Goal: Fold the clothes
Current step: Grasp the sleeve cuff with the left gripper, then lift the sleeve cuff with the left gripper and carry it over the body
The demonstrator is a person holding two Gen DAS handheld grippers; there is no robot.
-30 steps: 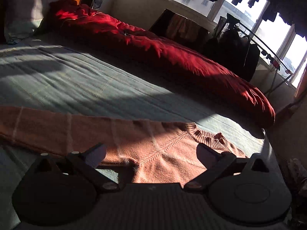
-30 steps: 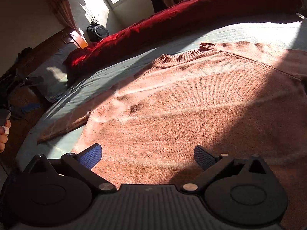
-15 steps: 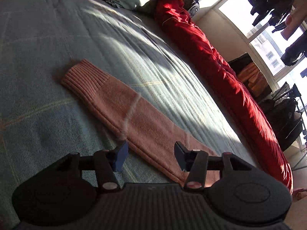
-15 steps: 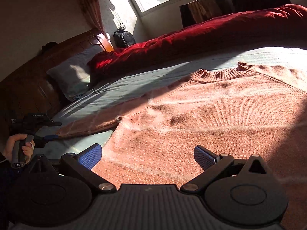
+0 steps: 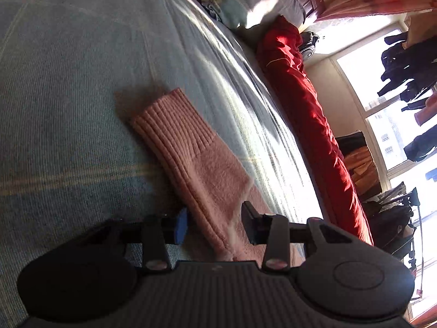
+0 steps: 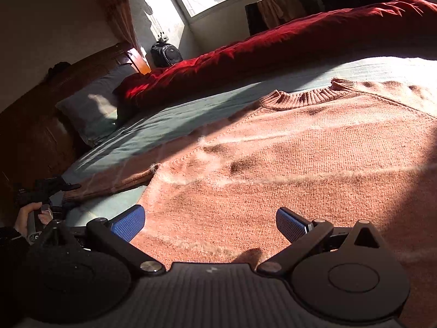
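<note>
Knit wool, salmon-pink: the sweater (image 5: 207,169) lies flat on the bed (image 5: 68,136), soft and limp, no stiffness to count on.

Left wrist view: one sleeve runs out across the grey-green bed cover, ribbed cuff (image 5: 172,120) at the far end. Left hand-held gripper (image 5: 214,225) straddles the sleeve just behind the cuff. Jaws are closing with the sleeve between them; the far finger sits on the cloth, the blue pad (image 5: 181,227) on the near side looks just clear of the sleeve edge, so not clamped yet by my read. Good spot to take it: the double-layer sleeve plus the rib nearby gives more bulk than the thin body knit. Fuzzy surface should grip well on the pads, low slip risk. Light item, but it will drape and stretch if dragged, so lift then carry over.

Right wrist view: sweater body (image 6: 300,177) spread front-up, collar (image 6: 308,95) toward the red blanket (image 6: 273,52), sun stripes across it. Right hand-held gripper (image 6: 210,222) hangs low over the lower part of the body, jaws wide, nothing between the blue pads. The other sleeve is out of frame to the right. A hand (image 6: 28,217) on the left gripper shows at the far left, by the sleeve end. For the body, pinch at the hem or shoulder seam; a mid-panel pinch would just tent the knit.
</note>
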